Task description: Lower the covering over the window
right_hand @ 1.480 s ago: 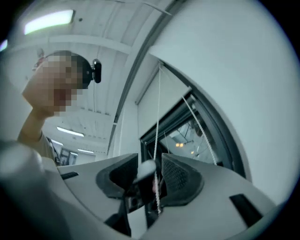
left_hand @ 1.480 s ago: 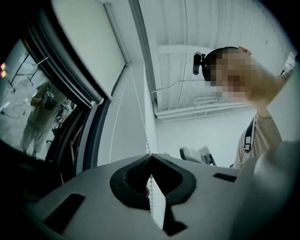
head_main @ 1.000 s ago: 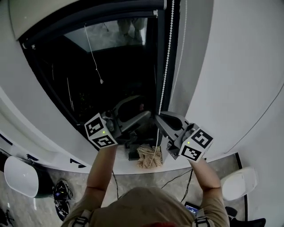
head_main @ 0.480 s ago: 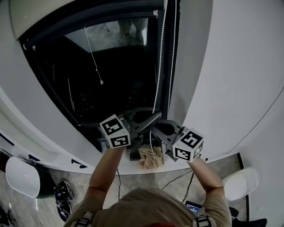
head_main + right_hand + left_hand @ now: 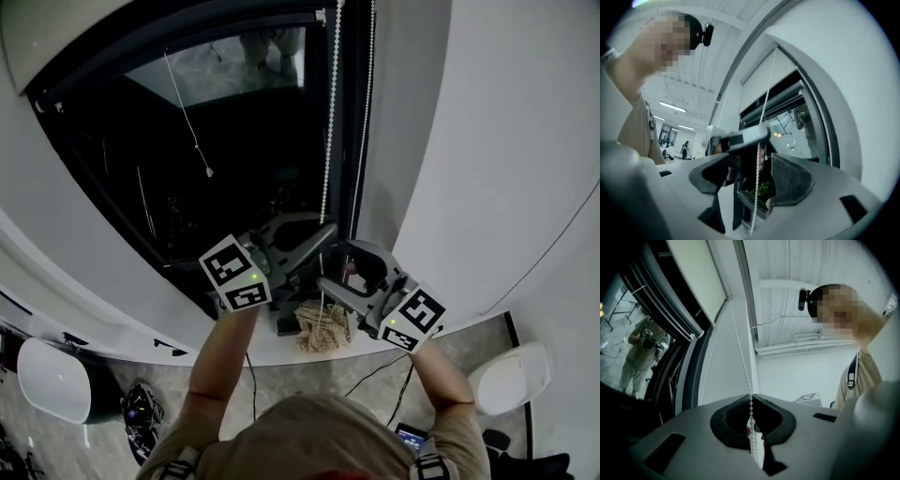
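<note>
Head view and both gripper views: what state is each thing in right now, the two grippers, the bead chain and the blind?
Left gripper: shut on the bead chain.
Right gripper: open, just opened; the chain hangs between its fingers, unpinched.
Bead chain: runs straight up from the left gripper beside the window frame.
Blind: raised, covering only the top of the window.
Window glass: mostly uncovered, dark.

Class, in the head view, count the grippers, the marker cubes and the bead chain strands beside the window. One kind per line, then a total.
Grippers: 2, left gripper and right gripper
Marker cubes: 2, left cube and right cube
Bead chain strands: 2, left strand and right strand
Total: 6
</note>
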`<state>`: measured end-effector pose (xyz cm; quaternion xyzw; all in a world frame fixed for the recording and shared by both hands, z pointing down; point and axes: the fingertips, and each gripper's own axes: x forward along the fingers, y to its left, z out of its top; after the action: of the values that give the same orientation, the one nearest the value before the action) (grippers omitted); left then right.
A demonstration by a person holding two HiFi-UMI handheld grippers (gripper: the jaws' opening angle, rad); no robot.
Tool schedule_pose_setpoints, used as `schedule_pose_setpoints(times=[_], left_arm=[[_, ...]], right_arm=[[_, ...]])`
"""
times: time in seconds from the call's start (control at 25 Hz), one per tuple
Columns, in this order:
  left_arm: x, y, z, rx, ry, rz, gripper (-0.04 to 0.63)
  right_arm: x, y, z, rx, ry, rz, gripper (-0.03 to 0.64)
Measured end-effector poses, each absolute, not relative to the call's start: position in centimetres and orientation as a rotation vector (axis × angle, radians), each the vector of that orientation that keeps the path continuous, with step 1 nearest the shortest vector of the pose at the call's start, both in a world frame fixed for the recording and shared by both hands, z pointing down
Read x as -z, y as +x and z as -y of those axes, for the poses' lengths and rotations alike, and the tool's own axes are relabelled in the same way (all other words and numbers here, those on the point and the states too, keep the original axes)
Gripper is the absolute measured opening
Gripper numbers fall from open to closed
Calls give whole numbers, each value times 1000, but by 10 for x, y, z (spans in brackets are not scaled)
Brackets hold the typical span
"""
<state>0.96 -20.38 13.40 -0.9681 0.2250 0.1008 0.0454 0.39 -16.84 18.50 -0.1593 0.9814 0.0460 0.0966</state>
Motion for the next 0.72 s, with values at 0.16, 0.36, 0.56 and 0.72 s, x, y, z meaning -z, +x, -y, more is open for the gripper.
schedule_pose_setpoints(times=[0.16, 0.36, 0.56, 0.72], left_arm=[[-132, -5, 206, -361, -2959, -713, 15], [-138, 2, 196, -314, -2932, -694, 15], [-136, -6, 187, -369, -2940, -671, 17], [-61, -39, 185, -588, -2845, -681, 153]], right_arm=[[-109, 19, 181, -160, -470, -2728, 260], [-52, -6, 209, -177, -501, -2706, 193], [-50, -14, 212, -123, -534, -2761, 14], [-94, -13, 208, -56, -562, -2868, 14]])
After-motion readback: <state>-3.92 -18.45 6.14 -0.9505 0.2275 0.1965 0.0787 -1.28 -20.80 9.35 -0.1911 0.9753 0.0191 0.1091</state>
